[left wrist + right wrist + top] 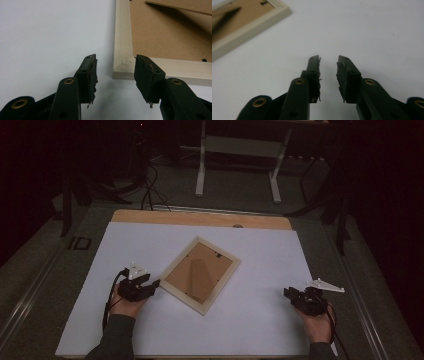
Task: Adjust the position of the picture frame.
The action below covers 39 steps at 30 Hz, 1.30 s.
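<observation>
The picture frame [201, 274] lay face down, backing board up, turned at an angle near the middle of the white sheet [260, 320] on the table. The left gripper [156, 283] sat at the frame's near-left corner, jaws spread on either side of that corner [119, 70], pads not pressing it. The right gripper [287, 292] rested well apart on bare sheet, jaws partly spread with nothing between them. Work looked barely begun: frame ungripped, backing in place. Faint pencil scribble on the corner, unreadable; no brand or label.
</observation>
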{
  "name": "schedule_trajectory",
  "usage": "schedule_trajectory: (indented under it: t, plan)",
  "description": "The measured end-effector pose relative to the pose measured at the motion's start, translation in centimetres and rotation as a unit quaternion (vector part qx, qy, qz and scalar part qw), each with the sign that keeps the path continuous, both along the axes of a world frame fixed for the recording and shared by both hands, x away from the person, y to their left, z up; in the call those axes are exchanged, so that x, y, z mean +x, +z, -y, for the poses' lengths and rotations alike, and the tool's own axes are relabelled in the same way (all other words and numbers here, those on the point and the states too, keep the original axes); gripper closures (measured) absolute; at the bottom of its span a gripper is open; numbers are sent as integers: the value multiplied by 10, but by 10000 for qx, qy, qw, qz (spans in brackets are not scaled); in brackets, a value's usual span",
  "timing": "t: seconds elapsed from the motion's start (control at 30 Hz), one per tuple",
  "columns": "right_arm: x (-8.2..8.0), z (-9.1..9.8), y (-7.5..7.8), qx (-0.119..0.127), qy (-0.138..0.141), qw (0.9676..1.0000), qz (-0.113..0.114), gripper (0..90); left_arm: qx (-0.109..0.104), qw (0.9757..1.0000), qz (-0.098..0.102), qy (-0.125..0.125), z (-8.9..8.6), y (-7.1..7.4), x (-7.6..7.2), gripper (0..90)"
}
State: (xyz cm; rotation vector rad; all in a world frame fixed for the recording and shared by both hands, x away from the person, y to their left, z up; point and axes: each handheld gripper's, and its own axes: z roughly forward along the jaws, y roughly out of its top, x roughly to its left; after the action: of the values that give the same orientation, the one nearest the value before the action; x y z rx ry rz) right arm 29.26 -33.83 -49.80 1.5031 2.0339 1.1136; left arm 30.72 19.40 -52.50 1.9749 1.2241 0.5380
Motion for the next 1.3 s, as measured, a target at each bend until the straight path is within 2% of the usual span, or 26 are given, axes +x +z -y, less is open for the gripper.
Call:
schedule_trajectory:
  t: [0.2,0.4,0.43,0.47,0.57,0.67,0.77,0.93,1.07,1.13,1.3]
  plan:
    - [5,-12,8,-233,148,9996,75,750,-112,9999,-59,-86,3,1,-2,551]
    - [9,-19,19,-396,287,9985,229,755,-136,9998,-67,-137,7,0,-4,550]
    - [11,-21,24,-331,379,9984,274,755,-164,9997,-96,-150,7,0,-3,551]
    - [12,-22,28,-317,397,9983,301,752,-295,9993,-153,-143,7,1,-3,551]
    - [16,-26,36,-397,463,9975,366,731,-291,9995,-103,-108,7,2,-5,549]
    - [20,-31,42,-474,525,9968,381,723,-388,9992,-80,-81,6,3,-6,544]
    - [24,-35,47,-524,613,9959,402,722,-613,9980,-146,-106,3,3,-5,544]
    - [29,-42,53,-545,783,9947,395,738,-712,9972,-214,-48,1,4,-5,536]
    - [33,-44,54,-563,817,9943,378,744,-720,9972,-209,-11,1,4,-5,513]
    - [39,-46,55,-499,855,9945,351,753,-700,9974,-172,24,1,5,-5,505]
    - [45,-51,55,-551,885,9940,328,775,-627,9979,-149,37,1,5,-6,504]
